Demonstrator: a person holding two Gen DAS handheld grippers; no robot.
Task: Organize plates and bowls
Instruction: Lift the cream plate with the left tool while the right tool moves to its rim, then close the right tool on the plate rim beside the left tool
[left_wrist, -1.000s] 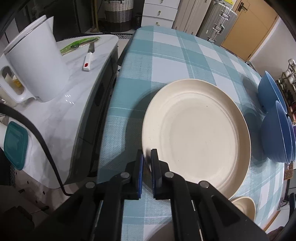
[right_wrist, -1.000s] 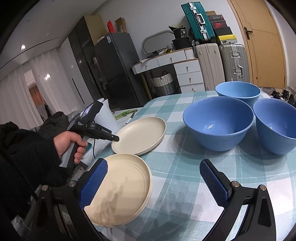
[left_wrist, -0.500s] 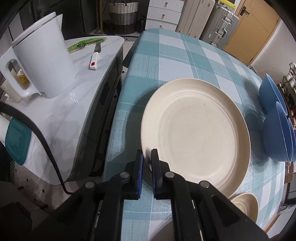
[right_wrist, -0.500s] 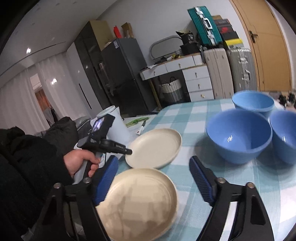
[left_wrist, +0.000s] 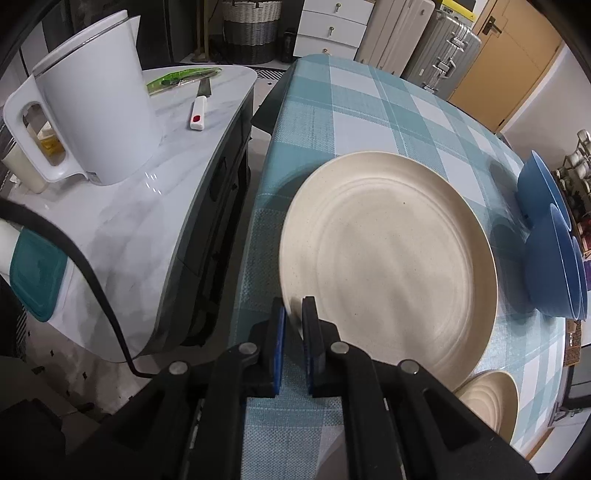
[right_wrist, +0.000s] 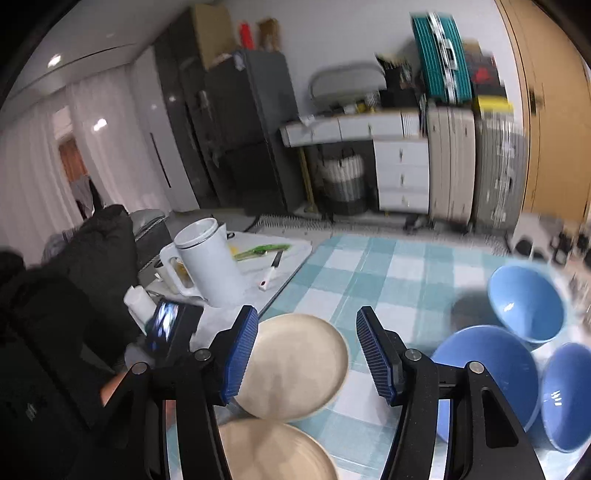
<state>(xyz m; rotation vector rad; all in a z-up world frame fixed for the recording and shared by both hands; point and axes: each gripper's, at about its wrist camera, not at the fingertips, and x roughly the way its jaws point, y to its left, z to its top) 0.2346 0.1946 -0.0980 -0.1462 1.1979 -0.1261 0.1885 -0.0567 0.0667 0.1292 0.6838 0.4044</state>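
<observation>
The bench (left_wrist: 354, 110), spread with a teal-and-white checked cloth, carries a large cream plate (left_wrist: 388, 269) just ahead of the left gripper (left_wrist: 291, 321) and a smaller cream plate (left_wrist: 487, 402) to that gripper's right. Three blue bowls (right_wrist: 487, 373) sit close together ahead and right of the right gripper (right_wrist: 306, 354), though blur hides whether they touch. Left of the left gripper, a marble-topped side counter (left_wrist: 122, 236) bears a white kettle (left_wrist: 92, 118) and a knife (left_wrist: 199, 107).
</observation>
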